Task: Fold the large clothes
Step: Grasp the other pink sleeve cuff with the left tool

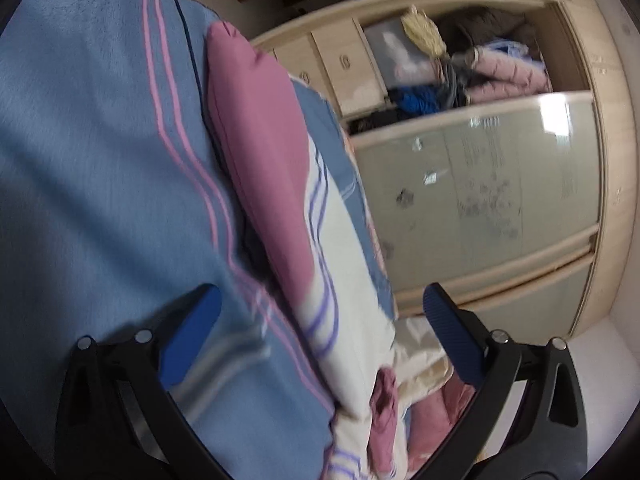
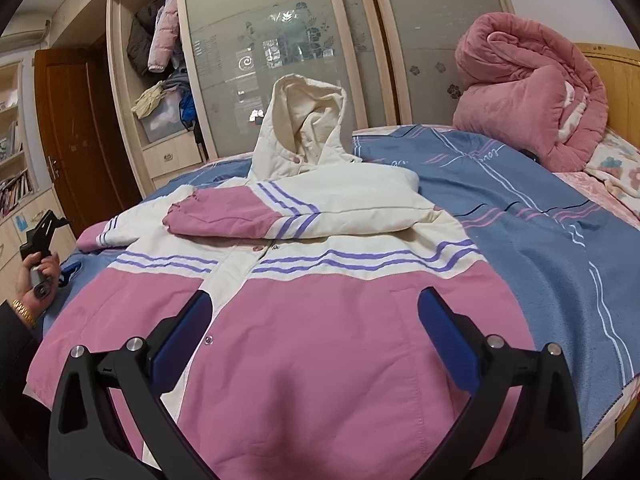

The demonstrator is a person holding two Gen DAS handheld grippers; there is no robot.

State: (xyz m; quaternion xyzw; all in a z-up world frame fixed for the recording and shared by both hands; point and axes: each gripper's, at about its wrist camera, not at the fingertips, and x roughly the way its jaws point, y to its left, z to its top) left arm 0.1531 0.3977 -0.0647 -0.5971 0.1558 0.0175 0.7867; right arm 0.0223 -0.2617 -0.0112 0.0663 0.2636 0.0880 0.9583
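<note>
A pink and cream hooded jacket (image 2: 304, 320) with purple stripes lies front up on the blue bed cover (image 2: 540, 240). One sleeve (image 2: 288, 212) is folded across its chest; the hood (image 2: 304, 120) stands up at the far end. My right gripper (image 2: 316, 320) is open and empty, just above the jacket's pink lower part. My left gripper (image 1: 320, 312) is open and empty, tilted sideways at the jacket's left edge (image 1: 256, 140). The left gripper also shows in the right wrist view (image 2: 44, 240), held in a hand beside the bed.
A rolled pink quilt (image 2: 528, 100) lies at the head of the bed by the wooden headboard (image 2: 616, 76). A wardrobe with frosted sliding doors (image 2: 280, 40) and an open compartment of clothes (image 2: 160, 60) stands behind the bed. A brown door (image 2: 76, 132) is at left.
</note>
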